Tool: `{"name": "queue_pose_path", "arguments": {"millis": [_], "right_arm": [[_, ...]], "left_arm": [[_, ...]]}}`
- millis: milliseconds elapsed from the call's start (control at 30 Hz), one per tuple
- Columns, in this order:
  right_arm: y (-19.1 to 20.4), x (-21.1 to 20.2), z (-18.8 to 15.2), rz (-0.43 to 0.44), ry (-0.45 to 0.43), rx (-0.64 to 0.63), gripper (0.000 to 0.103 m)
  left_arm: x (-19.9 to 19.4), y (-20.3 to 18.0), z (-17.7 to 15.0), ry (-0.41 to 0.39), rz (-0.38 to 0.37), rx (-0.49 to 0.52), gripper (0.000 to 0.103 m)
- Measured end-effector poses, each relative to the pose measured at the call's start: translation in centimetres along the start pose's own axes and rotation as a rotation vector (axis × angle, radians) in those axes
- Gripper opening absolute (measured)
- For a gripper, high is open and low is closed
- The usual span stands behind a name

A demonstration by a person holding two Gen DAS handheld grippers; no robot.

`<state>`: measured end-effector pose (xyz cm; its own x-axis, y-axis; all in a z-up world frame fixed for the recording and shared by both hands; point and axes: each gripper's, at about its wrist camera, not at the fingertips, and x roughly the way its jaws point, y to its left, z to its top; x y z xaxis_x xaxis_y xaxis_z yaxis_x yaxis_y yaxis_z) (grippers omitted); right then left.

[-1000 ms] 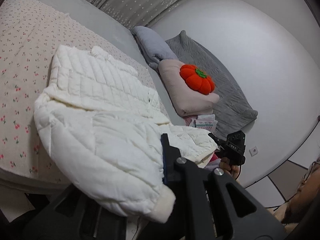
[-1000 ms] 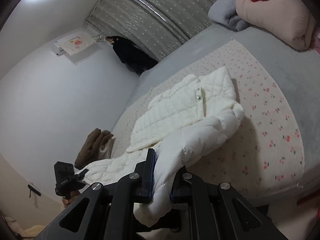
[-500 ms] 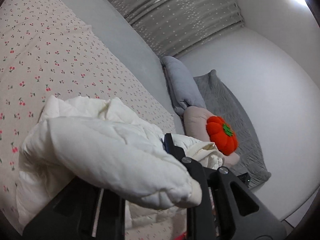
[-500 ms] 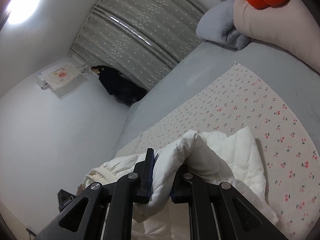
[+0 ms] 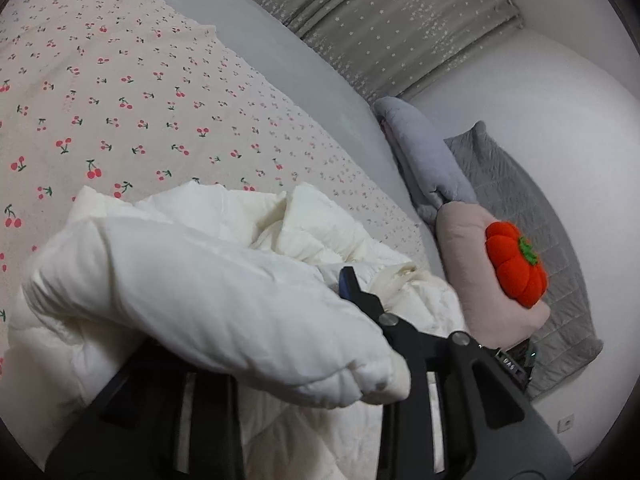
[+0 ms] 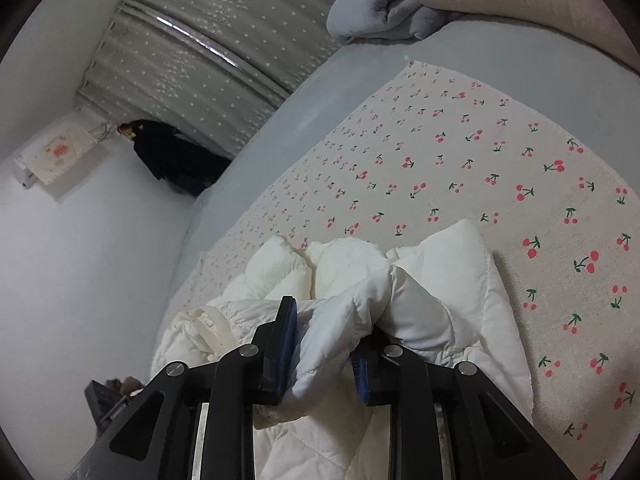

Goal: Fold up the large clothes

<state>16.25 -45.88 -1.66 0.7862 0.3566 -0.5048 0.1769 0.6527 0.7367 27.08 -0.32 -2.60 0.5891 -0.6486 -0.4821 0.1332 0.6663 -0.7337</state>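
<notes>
At the far left of the left wrist view the cherry-print sheet [image 5: 132, 92] covers the bed, and the white quilted jacket [image 5: 192, 300] lies bunched on it in the lower half of the frame. A puffy sleeve of the jacket drapes across the left gripper [image 5: 320, 312], hiding one finger entirely; only the right-hand finger with its blue pad shows beside the fabric, so whether that gripper is clamped on the sleeve or standing apart cannot be told. Further right, a grey-blue folded blanket [image 5: 424, 160] rests by the bed's edge, then a pale pink cushion [image 5: 472, 280] with an orange pumpkin plush [image 5: 516, 268] on it, and a grey quilted mat [image 5: 532, 216] against the white wall. Star-dotted grey curtains [image 5: 384, 20] hang at the top. In the right wrist view, a dark garment [image 6: 168, 156] hangs by the wall at the left. Toward the centre, the right gripper [image 6: 324, 344] has a fold of the jacket [image 6: 440, 292] between its two blue-padded fingers, which sit somewhat apart with the cloth filling the gap and touching both pads. The rest of the jacket is heaped just ahead on the sheet [image 6: 500, 152].
</notes>
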Motion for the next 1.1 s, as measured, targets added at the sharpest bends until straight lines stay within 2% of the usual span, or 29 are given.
{"name": "queue_pose_path", "arguments": {"millis": [33, 100, 133, 167, 233, 300, 367, 433, 500, 600, 733, 800, 900, 967, 1100], "right_arm": [[-0.3, -0.4, 0.1, 0.034, -0.005, 0.015, 0.031], [-0.5, -1.1, 0.2, 0.081, -0.022, 0.037, 0.041], [-0.3, -1.4, 0.0, 0.102, -0.029, 0.04, 0.044], [0.0, -1.9, -0.1, 0.113, -0.034, 0.036, 0.051], [0.9, -2.9, -0.2, 0.109, -0.056, 0.004, 0.056], [1.7, -3.9, -0.2, 0.085, -0.076, -0.03, 0.057], [3.2, -4.3, -0.6, 0.021, -0.104, -0.086, 0.058], [5.4, -4.5, -1.5, -0.063, -0.137, -0.176, 0.064], [7.8, -4.6, -2.5, -0.163, -0.197, -0.298, 0.077], [9.7, -4.7, -3.5, -0.28, -0.283, -0.41, 0.08], [11.8, -2.7, -5.5, -0.216, -0.18, -0.501, 0.08], [13.3, -0.4, -7.2, -0.241, -0.118, -0.619, 0.079], [13.3, 3.3, -8.4, -0.365, -0.084, -0.711, 0.077], [11.4, 5.7, -8.0, -0.444, -0.068, -0.694, 0.076], [7.5, 7.4, -7.2, -0.396, -0.051, -0.557, 0.076]], "left_arm": [[-0.7, -0.3, 0.0, -0.021, -0.017, 0.001, 0.06], [-2.4, -1.4, -0.2, -0.11, -0.006, 0.036, 0.081], [-3.3, -2.0, -0.4, -0.155, -0.003, 0.071, 0.084], [-4.0, -2.7, -0.4, -0.183, 0.006, 0.103, 0.084], [-5.1, -4.2, -0.7, -0.218, 0.068, 0.168, 0.085], [-5.3, -5.7, -1.4, -0.234, 0.094, 0.241, 0.085], [-4.7, -7.5, -2.6, -0.215, 0.107, 0.33, 0.085], [-3.5, -9.0, -4.4, -0.181, 0.122, 0.421, 0.085], [-1.7, -10.5, -6.2, -0.134, 0.137, 0.513, 0.085], [0.5, -12.4, -8.4, -0.099, 0.195, 0.643, 0.085], [3.3, -13.4, -9.4, -0.137, 0.334, 0.782, 0.085], [5.0, -13.0, -8.8, -0.141, 0.406, 0.795, 0.085], [6.2, -11.4, -7.1, -0.167, 0.477, 0.732, 0.085], [7.0, -9.8, -5.9, -0.169, 0.504, 0.668, 0.085], [7.5, -7.4, -4.4, -0.128, 0.441, 0.55, 0.086]]}}
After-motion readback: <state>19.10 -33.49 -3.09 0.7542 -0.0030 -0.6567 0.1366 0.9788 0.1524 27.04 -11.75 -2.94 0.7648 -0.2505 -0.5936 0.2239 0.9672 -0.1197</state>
